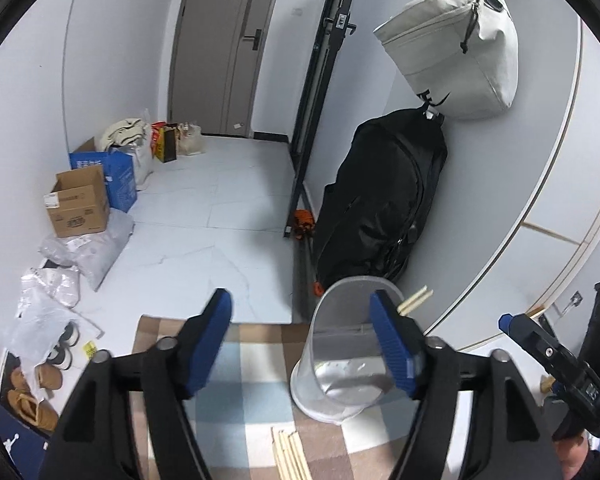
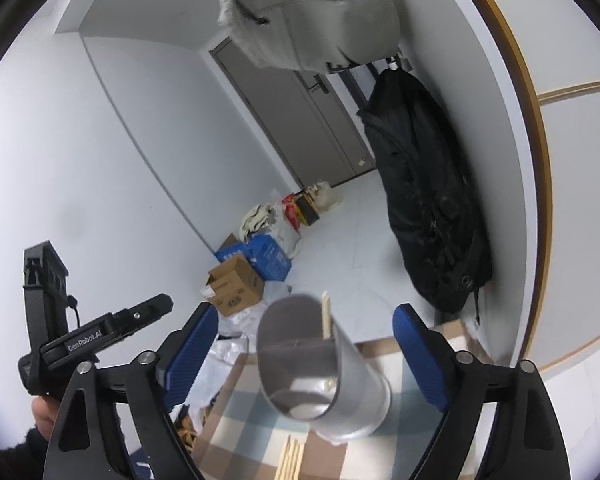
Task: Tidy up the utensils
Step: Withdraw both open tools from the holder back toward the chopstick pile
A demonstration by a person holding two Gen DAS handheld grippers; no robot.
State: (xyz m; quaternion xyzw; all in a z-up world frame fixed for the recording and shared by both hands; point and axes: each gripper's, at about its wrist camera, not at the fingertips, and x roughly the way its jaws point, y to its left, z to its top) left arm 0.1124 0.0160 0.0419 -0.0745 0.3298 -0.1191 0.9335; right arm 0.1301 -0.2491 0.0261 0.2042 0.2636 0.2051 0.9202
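Translucent grey plastic cylindrical holder (image 2: 324,372) stands on checked beige-and-blue cloth (image 2: 236,408); pair of pale wooden chopsticks (image 2: 326,318) pokes above holder rim. More wooden chopsticks (image 1: 290,456) lie loose on cloth, just in front of holder. Left gripper (image 1: 304,336): jaws apart, nothing clamped, left of holder. Right gripper (image 2: 304,344): jaws wide apart, straddling holder, pads clear of holder wall. Black bag (image 1: 384,196) behind holder, against wall.

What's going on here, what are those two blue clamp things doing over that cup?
A person holds a two-finger gripper in each hand and is sorting chopsticks. A pair of chopsticks already stands in the clear cup on the checked mat. More chopsticks lie on the mat in front of it. The left gripper and right gripper are both open and hold nothing.
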